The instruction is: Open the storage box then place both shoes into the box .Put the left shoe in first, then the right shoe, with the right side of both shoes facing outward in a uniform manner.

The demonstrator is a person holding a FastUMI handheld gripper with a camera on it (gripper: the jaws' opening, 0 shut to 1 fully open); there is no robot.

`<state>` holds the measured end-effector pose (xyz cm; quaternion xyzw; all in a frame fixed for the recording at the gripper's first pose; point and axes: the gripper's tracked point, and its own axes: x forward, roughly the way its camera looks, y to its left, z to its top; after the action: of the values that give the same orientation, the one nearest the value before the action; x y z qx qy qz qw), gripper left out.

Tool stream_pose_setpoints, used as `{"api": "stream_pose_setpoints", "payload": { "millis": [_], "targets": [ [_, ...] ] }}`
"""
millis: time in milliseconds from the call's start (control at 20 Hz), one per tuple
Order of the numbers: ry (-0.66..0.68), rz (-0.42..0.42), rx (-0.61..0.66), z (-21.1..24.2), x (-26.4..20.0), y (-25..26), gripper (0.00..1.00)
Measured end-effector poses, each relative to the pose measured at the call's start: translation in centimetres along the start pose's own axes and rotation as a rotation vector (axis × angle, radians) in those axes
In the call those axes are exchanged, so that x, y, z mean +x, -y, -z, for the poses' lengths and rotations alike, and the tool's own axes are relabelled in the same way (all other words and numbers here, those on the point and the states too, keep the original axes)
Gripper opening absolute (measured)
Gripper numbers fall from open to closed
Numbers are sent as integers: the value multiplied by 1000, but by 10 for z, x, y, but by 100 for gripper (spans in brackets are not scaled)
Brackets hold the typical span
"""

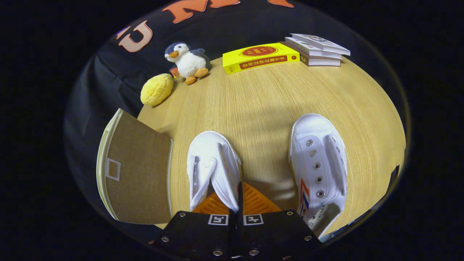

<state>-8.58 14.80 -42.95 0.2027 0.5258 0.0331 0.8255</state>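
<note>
Hand-held gripper [239, 203] fingers are pinching the left shoe [212, 163] as we are lifting it boxward [136, 166]; the right shoe [319, 163] is waiting.

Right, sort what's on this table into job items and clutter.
Job:
storage box, beside the gripper
left shoe, its side wall pinched between the closed fingers
right shoe

Clutter:
plush penguin
yellow plush lump
yellow book
stack of pale books
</note>
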Motion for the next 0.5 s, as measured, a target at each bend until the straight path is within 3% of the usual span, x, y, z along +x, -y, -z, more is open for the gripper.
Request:
{"api": "stream_pose_setpoints", "payload": {
  "millis": [150,500],
  "targets": [
    [-9,-29,53,-9,-17,-21,1],
    [-4,-11,40,-45,-63,-75,1]
  ]
}}
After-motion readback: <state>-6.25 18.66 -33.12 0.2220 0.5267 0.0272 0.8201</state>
